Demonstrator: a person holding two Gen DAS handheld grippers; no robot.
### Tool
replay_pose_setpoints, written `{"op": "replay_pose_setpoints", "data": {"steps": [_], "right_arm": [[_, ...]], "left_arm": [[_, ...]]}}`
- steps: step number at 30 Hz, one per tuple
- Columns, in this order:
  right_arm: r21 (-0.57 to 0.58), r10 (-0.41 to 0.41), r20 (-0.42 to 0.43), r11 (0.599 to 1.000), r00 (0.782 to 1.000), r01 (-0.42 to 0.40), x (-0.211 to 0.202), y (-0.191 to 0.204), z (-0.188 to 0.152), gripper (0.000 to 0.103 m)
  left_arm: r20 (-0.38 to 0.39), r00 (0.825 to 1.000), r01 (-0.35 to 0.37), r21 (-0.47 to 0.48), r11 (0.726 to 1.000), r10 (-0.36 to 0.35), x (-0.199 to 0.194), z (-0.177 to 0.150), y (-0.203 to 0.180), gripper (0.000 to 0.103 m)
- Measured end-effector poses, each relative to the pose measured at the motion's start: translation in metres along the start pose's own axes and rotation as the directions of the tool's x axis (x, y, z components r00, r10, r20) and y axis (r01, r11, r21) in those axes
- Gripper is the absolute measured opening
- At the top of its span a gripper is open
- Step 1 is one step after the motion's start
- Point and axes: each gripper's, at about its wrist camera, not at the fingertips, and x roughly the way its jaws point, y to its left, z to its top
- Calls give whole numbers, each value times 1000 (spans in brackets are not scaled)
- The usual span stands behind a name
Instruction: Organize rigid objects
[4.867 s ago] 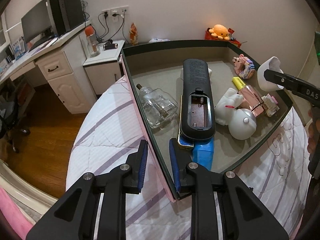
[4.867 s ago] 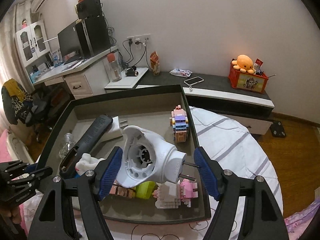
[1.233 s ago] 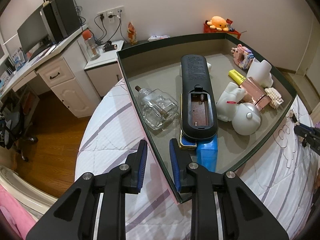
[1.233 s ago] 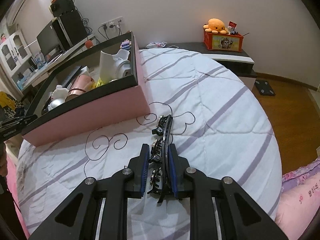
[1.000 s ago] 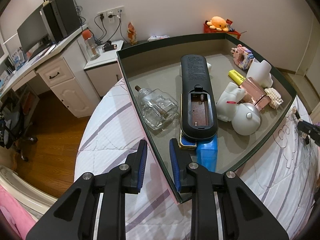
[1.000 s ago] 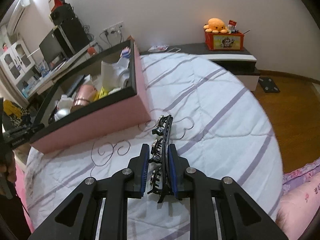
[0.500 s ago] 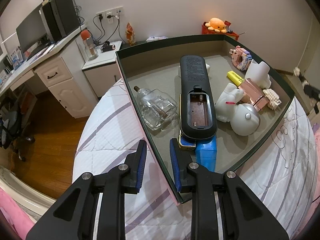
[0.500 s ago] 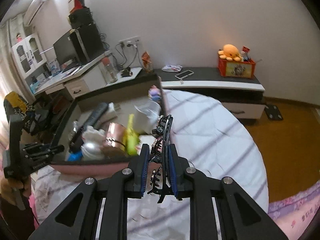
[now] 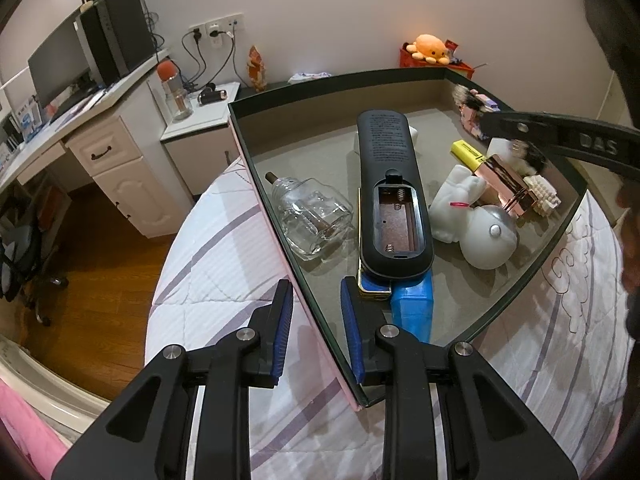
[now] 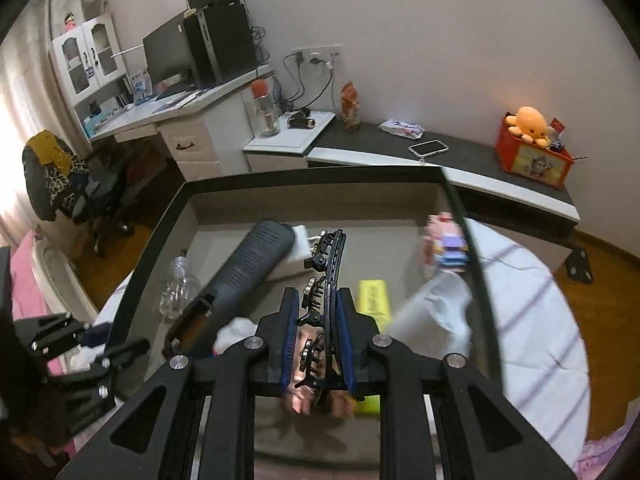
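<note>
An open box [image 9: 340, 76] with a dark rim and pink outer walls lies on the bed. My left gripper [image 9: 316, 304] is shut on its near wall, one finger inside and one outside. Inside lie a black remote [image 9: 390, 184] with its battery bay open, a glass bottle [image 9: 312, 216], a white figure [image 9: 460, 200], a rose-gold tube [image 9: 506, 180] and a yellow highlighter [image 9: 468, 154]. My right gripper [image 10: 318, 296] is shut on a long black hair clip [image 10: 332, 256] and hangs above the box [image 10: 312, 172]. In the left wrist view the right gripper [image 9: 504, 124] reaches in over the box's right side.
A blue case [image 9: 414, 304] lies under the remote's near end, and a block toy [image 10: 446, 244] leans at the box's far right corner. Beyond the bed stand a white desk [image 10: 188, 128] with a monitor, a low dark shelf [image 10: 480, 160] and an office chair [image 10: 60, 176].
My right gripper has carried the hair clip up from the quilt and across to above the box. The left gripper has stayed on the box wall.
</note>
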Motion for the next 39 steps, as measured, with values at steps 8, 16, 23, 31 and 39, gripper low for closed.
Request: {"op": "replay_pose_setpoints", "data": {"steps": [8, 16, 23, 31, 39], "right_arm": [[-8, -10, 35, 1000, 999, 10, -4, 14, -9, 52], [-12, -36, 48, 999, 998, 36, -28, 15, -13, 63], [-9, -12, 67, 1000, 998, 13, -53, 24, -22, 80], [-7, -13, 80, 1000, 997, 14, -82, 33, -39, 84], [0, -62, 107, 998, 992, 62, -107, 40, -64, 103]], "left_arm": [[1, 1000, 0, 2, 1000, 0, -1, -1, -1, 25], [-14, 1000, -17, 8, 1000, 17, -3, 2, -3, 26], [-11, 998, -55, 33, 998, 55, -17, -1, -6, 27], [50, 993, -107, 23, 994, 106, -55, -8, -6, 77], [153, 984, -101, 24, 995, 96, -101, -24, -21, 99]]}}
